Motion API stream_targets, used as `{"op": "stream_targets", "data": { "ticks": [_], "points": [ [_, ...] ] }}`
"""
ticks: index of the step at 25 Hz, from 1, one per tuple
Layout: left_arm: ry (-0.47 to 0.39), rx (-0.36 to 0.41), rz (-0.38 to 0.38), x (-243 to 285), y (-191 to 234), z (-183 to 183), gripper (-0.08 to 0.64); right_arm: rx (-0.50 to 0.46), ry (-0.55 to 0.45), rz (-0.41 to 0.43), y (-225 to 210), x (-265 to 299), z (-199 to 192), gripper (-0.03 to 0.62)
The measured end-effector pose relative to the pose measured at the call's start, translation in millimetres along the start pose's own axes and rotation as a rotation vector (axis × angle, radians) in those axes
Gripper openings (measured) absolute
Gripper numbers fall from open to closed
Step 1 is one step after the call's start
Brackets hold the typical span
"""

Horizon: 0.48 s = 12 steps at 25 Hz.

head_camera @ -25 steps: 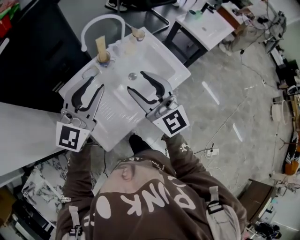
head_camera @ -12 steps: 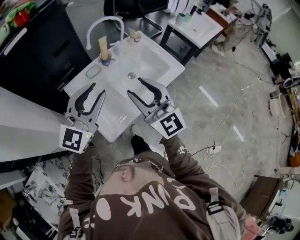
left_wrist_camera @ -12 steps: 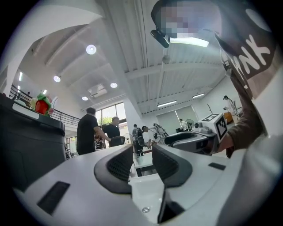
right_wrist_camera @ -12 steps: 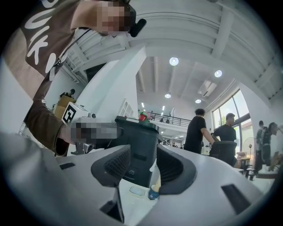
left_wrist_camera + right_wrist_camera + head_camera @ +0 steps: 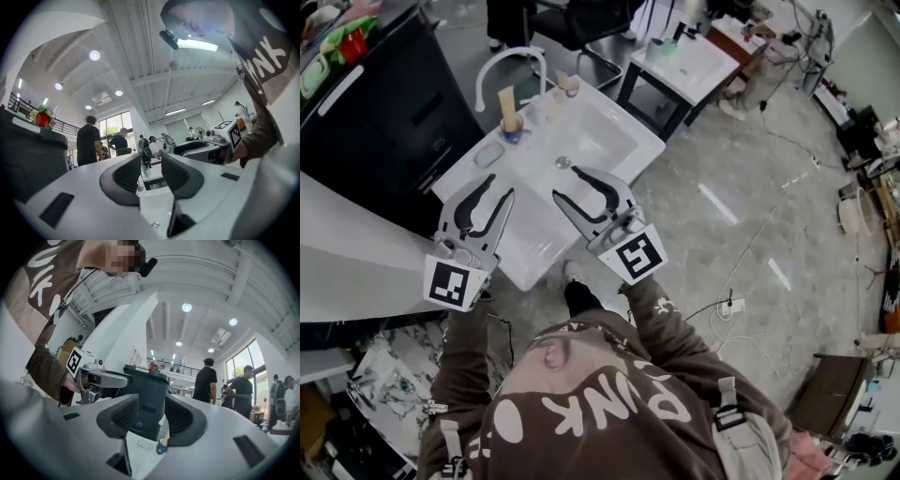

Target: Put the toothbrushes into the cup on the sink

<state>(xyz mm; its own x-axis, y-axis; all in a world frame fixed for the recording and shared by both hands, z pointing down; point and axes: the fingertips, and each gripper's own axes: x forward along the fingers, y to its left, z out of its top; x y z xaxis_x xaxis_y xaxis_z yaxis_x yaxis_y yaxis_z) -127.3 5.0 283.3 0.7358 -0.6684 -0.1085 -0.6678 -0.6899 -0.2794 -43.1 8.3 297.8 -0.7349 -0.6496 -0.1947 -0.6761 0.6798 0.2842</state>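
Observation:
A white sink [image 5: 609, 127] stands ahead of me. At its back left corner a small blue cup [image 5: 510, 123] holds upright tan toothbrushes [image 5: 504, 97]; the same cup [image 5: 162, 446] shows low between the jaws in the right gripper view. My left gripper [image 5: 498, 187] hovers open over the sink's front left rim with nothing in it [image 5: 150, 174]. My right gripper [image 5: 570, 184] hangs over the basin's front part near the drain [image 5: 563, 163]. Its jaws have just been closing a little, but they stand apart with nothing between them [image 5: 152, 416].
A white faucet [image 5: 511, 58] arches behind the cup. A soap dish [image 5: 489, 155] lies on the left rim, and a second small holder [image 5: 570, 85] stands at the back. A black cabinet [image 5: 384, 103] is at left. Another white table [image 5: 694, 58] and floor cables [image 5: 741, 281] lie to the right.
Both grippers have drawn back from the cup toward the sink's front edge and risen slightly. The right jaws have narrowed a little. Nothing was picked up.

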Motion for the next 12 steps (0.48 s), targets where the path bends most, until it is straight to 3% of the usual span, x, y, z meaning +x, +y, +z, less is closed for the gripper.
{"op": "stream_targets", "data": {
  "ticks": [12],
  "points": [
    [-0.008,0.008,0.010,3.5,-3.5,2.9,0.123,-0.022,0.009,0.014,-3.7,-2.2,0.0,0.172]
  ]
}}
